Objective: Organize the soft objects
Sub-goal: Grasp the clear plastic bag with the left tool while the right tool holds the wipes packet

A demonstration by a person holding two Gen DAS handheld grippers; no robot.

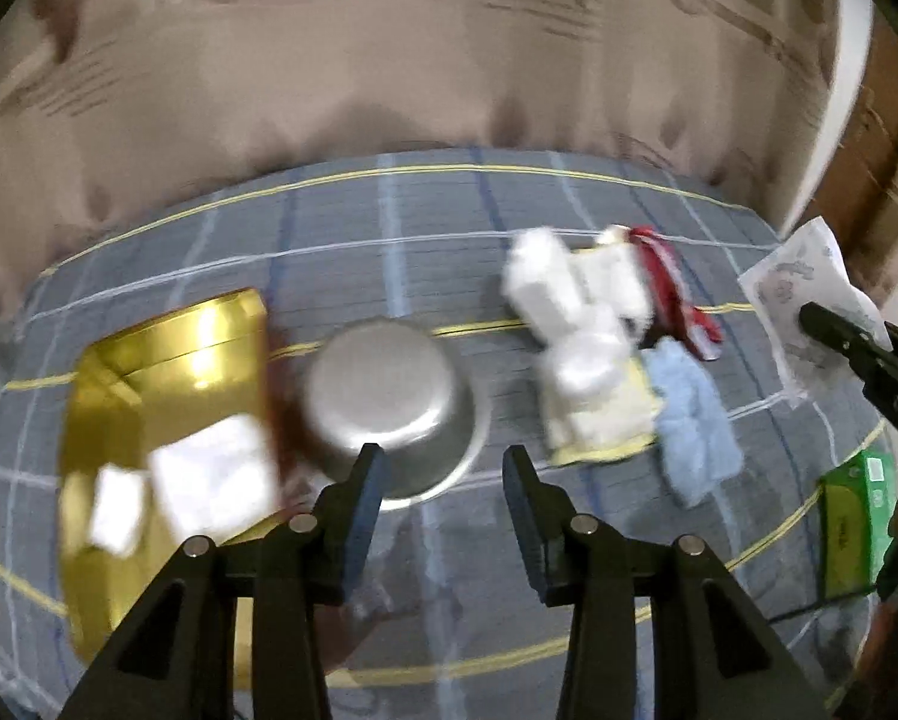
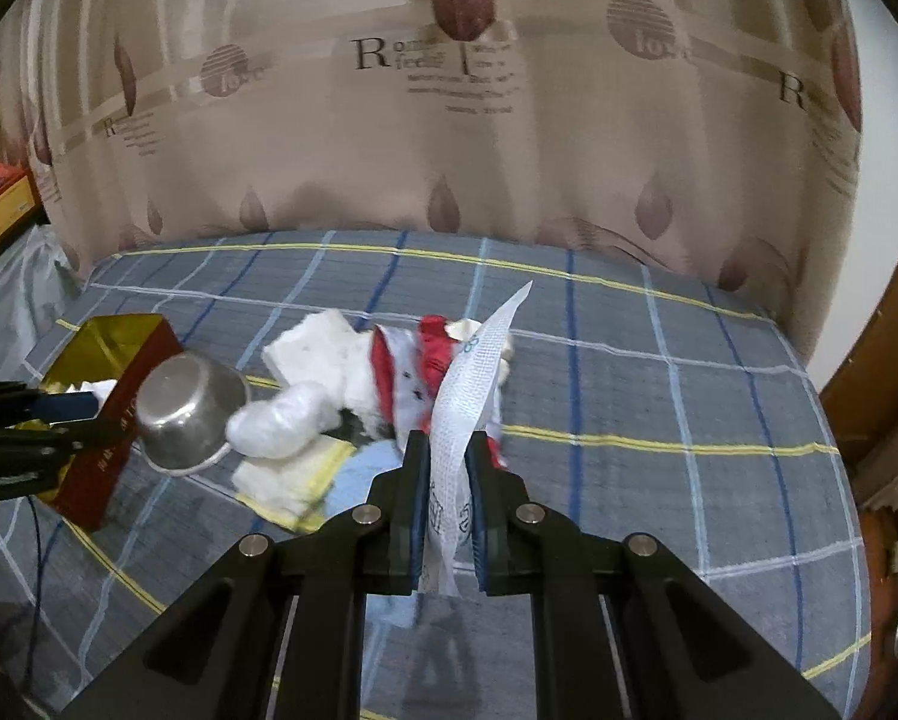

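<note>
The right gripper (image 2: 446, 480) was clamped tight on a thin white printed cloth (image 2: 479, 372), lifting it clear of the blue checked bedspread (image 2: 659, 396) with the strip standing up between its fingers. The left gripper (image 1: 443, 480) hovered with its jaws parted and nothing between them, above an upturned steel bowl (image 1: 389, 396) that sat just beside a gold box (image 1: 167, 372) holding white folded cloths (image 1: 209, 474). And there on the bedspread lay the heap: white cloths (image 1: 575, 330), a red piece (image 1: 671, 288) and a pale blue towel (image 1: 695, 420), all jumbled together.
</note>
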